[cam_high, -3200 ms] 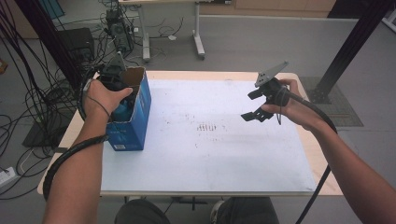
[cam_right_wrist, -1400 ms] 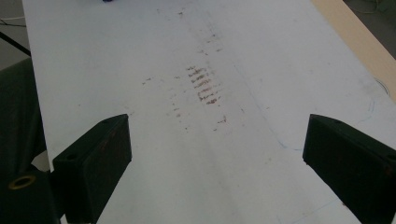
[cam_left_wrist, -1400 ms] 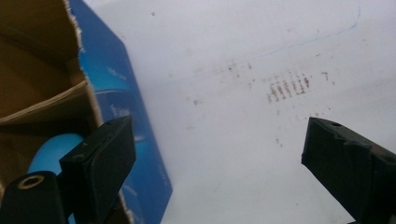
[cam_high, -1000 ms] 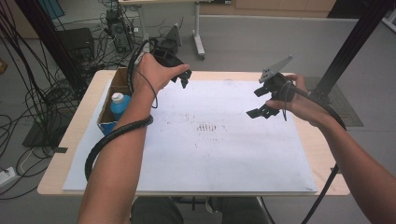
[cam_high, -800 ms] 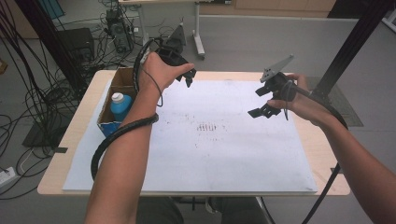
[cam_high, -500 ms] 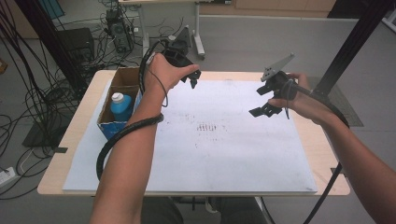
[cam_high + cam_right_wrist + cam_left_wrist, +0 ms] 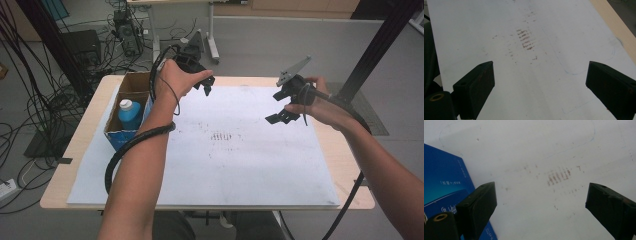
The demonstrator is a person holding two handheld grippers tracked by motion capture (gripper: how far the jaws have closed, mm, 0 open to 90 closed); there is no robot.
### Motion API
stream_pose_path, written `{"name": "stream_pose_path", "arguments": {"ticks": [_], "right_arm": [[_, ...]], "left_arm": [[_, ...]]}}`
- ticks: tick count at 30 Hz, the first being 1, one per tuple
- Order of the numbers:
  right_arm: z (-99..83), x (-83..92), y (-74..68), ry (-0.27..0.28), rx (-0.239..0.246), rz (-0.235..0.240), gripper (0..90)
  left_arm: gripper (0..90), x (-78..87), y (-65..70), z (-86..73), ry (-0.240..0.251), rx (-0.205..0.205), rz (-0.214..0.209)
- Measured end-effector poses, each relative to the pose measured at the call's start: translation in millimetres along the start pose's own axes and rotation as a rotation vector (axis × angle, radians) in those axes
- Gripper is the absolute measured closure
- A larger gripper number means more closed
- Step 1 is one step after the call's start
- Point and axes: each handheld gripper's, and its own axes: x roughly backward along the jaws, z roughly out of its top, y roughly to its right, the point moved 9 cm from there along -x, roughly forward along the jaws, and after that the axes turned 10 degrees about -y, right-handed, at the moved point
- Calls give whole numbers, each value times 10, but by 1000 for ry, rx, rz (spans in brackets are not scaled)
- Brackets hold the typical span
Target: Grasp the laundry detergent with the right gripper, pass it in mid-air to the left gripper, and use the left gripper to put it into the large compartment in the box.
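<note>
Both pairs of jaws stood wide with nothing between them, apparently freed for a next pick. The left gripper (image 7: 206,86) hovered over the white paper-covered surface (image 7: 240,165) near its far edge, just beside the open blue cardboard box (image 7: 131,117) at nine o'clock, where the blue white-capped bottle (image 7: 130,113) stood upright inside. The right gripper (image 7: 280,111) hung at three o'clock, well apart.
</note>
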Motion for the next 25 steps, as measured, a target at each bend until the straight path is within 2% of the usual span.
{"name": "stream_pose_path", "arguments": {"ticks": [25], "right_arm": [[-13,16,-25,16,3,-3,85]], "left_arm": [[104,33,18,-39,7,0,4]]}}
